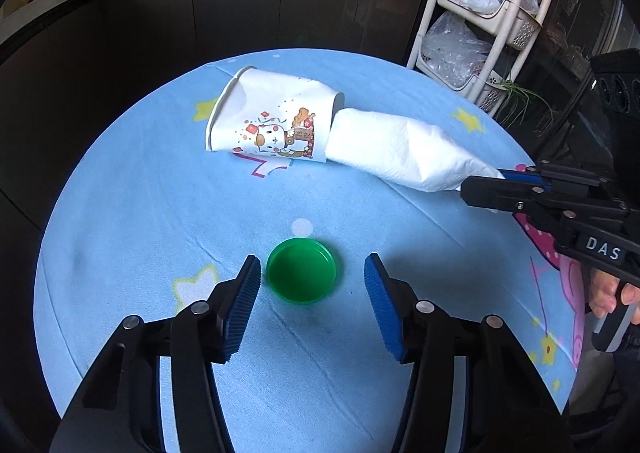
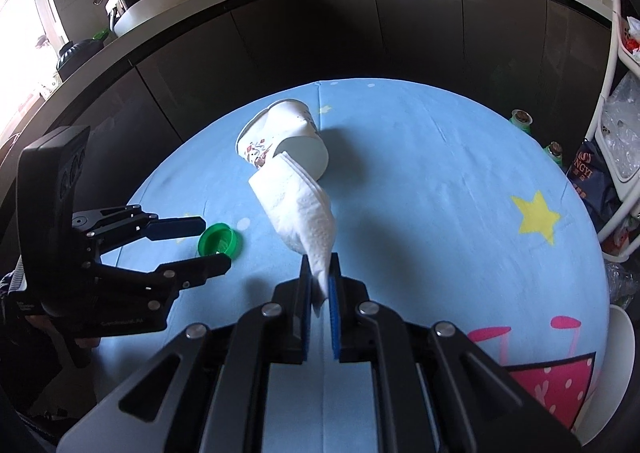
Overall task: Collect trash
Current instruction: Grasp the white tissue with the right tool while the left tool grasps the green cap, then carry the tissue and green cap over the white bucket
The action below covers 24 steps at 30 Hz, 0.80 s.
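Note:
A green bottle cap (image 1: 301, 270) lies open side up on the blue tablecloth (image 1: 140, 213). My left gripper (image 1: 312, 273) is open with its blue pads on either side of the cap, not touching it. A crushed paper cup (image 1: 272, 117) with a cartoon print lies on its side further back. A white paper napkin (image 1: 404, 151) lies against the cup's base. My right gripper (image 2: 320, 273) is shut on the napkin's near corner (image 2: 304, 213). The right wrist view also shows the cap (image 2: 219, 239), the cup (image 2: 280, 137) and the left gripper (image 2: 208, 243).
The round table's edge curves close behind the cup, with dark cabinets (image 1: 240, 5) beyond. A white shelf cart (image 1: 488, 13) holding plastic bags stands at the back right. Green bottles (image 2: 520, 119) stand off the table's right side.

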Each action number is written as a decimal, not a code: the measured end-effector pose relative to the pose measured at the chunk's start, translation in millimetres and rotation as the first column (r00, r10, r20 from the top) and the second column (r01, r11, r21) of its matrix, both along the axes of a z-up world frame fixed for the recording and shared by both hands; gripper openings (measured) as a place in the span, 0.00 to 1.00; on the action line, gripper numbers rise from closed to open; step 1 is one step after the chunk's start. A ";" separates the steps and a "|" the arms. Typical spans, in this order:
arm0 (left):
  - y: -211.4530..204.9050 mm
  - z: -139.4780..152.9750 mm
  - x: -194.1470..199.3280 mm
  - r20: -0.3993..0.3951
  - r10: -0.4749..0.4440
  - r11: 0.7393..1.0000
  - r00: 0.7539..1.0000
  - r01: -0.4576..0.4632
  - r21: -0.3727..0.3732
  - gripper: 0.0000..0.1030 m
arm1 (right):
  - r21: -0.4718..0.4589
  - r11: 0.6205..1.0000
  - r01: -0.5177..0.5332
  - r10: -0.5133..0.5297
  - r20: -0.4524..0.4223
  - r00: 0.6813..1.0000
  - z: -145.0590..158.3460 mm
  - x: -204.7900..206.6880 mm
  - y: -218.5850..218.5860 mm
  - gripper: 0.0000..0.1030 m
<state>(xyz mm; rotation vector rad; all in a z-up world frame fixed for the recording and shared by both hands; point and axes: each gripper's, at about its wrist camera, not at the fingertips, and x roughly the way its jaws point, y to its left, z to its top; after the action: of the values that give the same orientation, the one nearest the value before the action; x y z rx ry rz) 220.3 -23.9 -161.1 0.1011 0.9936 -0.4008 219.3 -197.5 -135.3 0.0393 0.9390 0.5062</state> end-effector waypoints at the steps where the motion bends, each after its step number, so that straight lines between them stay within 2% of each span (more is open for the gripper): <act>1: -0.3 -1.6 0.5 -0.004 0.002 1.000 1.000 -0.002 0.003 0.48 | -0.002 1.000 0.001 -0.001 0.000 1.000 -0.1 0.2 0.6 0.09; 6: -2.5 -3.7 -0.1 0.011 0.004 1.000 1.000 -0.005 0.025 0.42 | 0.003 1.000 0.008 -0.008 -0.004 1.000 -0.6 -0.4 -1.5 0.09; 8: -2.1 -3.9 0.1 0.024 0.015 0.999 1.000 -0.016 0.045 0.34 | 0.009 1.000 0.014 -0.014 -0.004 1.000 0.2 -1.8 -3.2 0.09; 13: -1.2 -1.8 -1.7 0.009 0.024 0.999 1.000 -0.024 0.041 0.34 | 0.019 0.999 0.041 -0.041 0.001 0.999 3.1 -6.6 -10.6 0.09; 17: -4.9 12.3 -7.4 0.012 0.027 1.000 1.000 -0.027 0.005 0.33 | 0.034 0.997 0.066 -0.067 0.014 0.998 9.9 -15.2 -22.3 0.09; 24: -36.7 58.7 -22.0 0.075 -0.018 0.996 0.997 0.024 -0.082 0.34 | 0.051 0.990 0.129 -0.132 0.058 0.990 30.0 -39.0 -54.8 0.09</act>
<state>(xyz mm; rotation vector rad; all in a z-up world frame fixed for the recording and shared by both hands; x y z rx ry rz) 198.3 -60.6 -102.5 0.0508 0.9023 -0.4541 180.3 -252.3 -105.2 0.1266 0.8584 0.4061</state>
